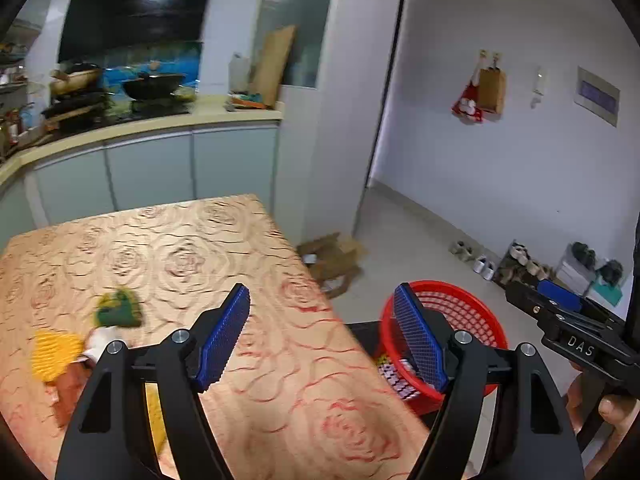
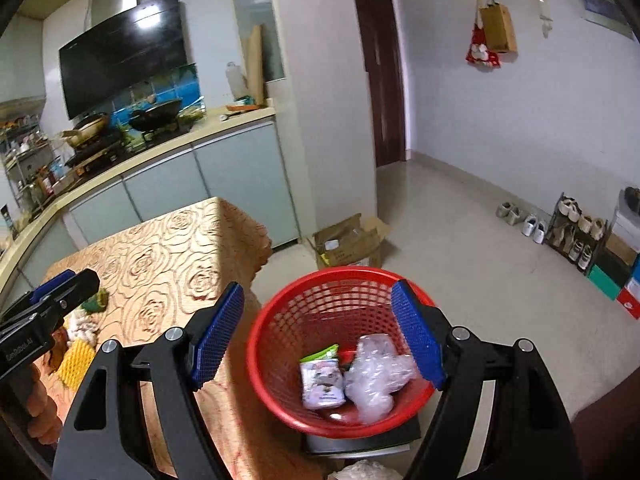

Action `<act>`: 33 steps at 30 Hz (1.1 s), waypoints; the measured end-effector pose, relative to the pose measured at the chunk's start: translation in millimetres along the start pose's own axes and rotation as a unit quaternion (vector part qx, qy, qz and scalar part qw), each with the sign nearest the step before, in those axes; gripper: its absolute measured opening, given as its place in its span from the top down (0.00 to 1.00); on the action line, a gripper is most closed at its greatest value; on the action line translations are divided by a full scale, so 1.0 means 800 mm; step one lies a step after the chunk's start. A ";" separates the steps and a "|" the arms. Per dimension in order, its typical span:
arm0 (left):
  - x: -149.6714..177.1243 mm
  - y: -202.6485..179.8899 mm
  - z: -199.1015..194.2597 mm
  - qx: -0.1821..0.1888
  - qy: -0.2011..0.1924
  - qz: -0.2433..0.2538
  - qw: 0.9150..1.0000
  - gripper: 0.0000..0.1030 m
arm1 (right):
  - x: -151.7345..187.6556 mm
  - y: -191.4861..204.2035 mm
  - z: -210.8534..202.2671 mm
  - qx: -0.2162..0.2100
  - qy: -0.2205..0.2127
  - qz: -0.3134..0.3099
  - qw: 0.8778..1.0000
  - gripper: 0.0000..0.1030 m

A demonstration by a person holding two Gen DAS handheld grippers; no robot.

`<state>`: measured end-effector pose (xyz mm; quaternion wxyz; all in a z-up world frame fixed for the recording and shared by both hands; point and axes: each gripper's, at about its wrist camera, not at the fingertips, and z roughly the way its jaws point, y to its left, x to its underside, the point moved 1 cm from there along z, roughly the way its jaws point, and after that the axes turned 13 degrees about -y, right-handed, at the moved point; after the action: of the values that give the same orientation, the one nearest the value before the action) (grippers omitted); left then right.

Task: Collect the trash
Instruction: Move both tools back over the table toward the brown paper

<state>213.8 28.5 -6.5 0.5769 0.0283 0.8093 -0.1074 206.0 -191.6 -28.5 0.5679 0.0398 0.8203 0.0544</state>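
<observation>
A red mesh basket (image 2: 276, 320) stands on a dark stand beside the table; inside it lie a small printed packet (image 2: 322, 380) and crumpled clear plastic (image 2: 374, 376). My right gripper (image 2: 318, 336) hovers over the basket, open and empty. My left gripper (image 1: 322, 340) is open above the table's right edge, nothing between its pads. On the rose-patterned tablecloth (image 1: 180, 256) at the left lie a green wrapper (image 1: 118, 310), a yellow ridged piece (image 1: 54, 354), a white scrap (image 1: 100, 340) and an orange-brown piece (image 1: 70, 388). The basket (image 1: 472, 308) shows at the right in the left wrist view.
Kitchen counter with woks and a range hood runs behind the table. An open cardboard box (image 2: 352, 242) sits on the floor near the pillar. Shoes and a shoe rack (image 2: 576, 232) line the right wall. The other gripper (image 1: 568, 320) and a hand appear at right.
</observation>
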 end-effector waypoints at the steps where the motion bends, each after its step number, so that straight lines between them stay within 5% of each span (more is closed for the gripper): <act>1: 0.000 0.007 -0.007 -0.007 -0.003 -0.001 1.000 0.30 | 0.000 0.006 -0.002 -0.004 -0.001 -0.003 1.000 0.29; 19: 0.030 0.165 -0.128 -0.171 -0.012 -0.001 0.985 0.29 | 0.010 0.140 -0.026 -0.107 0.004 -0.049 0.993 0.29; 26: 0.052 0.187 -0.138 -0.181 0.005 -0.001 0.984 0.26 | 0.017 0.169 -0.028 -0.126 0.011 -0.062 0.990 0.28; 33: 0.069 0.197 -0.105 -0.146 0.040 0.005 0.988 0.26 | 0.021 0.177 -0.022 -0.125 0.020 -0.067 0.990 0.28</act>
<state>143.9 194.9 -53.9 0.5425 -0.0481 0.8385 0.0162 183.9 -49.6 -19.1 0.5541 -0.0875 0.8192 0.1188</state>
